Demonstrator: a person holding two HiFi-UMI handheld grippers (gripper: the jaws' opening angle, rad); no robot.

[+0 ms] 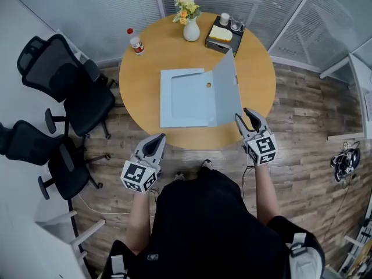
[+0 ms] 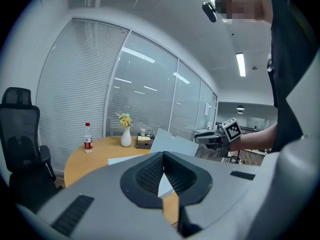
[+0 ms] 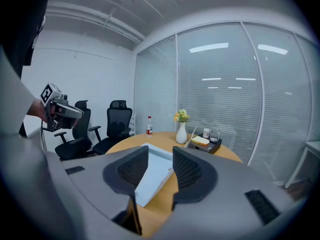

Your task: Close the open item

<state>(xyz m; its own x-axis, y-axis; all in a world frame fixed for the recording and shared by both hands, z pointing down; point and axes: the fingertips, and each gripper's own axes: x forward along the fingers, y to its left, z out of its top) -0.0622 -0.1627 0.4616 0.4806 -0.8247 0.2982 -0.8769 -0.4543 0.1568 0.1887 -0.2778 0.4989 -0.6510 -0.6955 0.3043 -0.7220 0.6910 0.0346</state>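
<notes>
A light-blue flat box (image 1: 187, 100) lies open on the round wooden table (image 1: 139, 80), its lid (image 1: 228, 89) standing up along the right side. My left gripper (image 1: 157, 140) is shut and empty, off the table's near edge at the left. My right gripper (image 1: 249, 116) is open and empty at the table's near right edge, close to the lid's near corner. The right gripper view looks between the open jaws (image 3: 160, 156) at the box (image 3: 155, 174). In the left gripper view the shut jaws (image 2: 162, 156) sit in front of the lid (image 2: 175, 145).
At the table's far side stand a bottle (image 1: 136, 42), a white vase of flowers (image 1: 190, 28) and a black tray (image 1: 224, 36) with bread and glasses. Two black office chairs (image 1: 81, 92) (image 1: 52, 161) stand left of the table. Glass walls with blinds are behind.
</notes>
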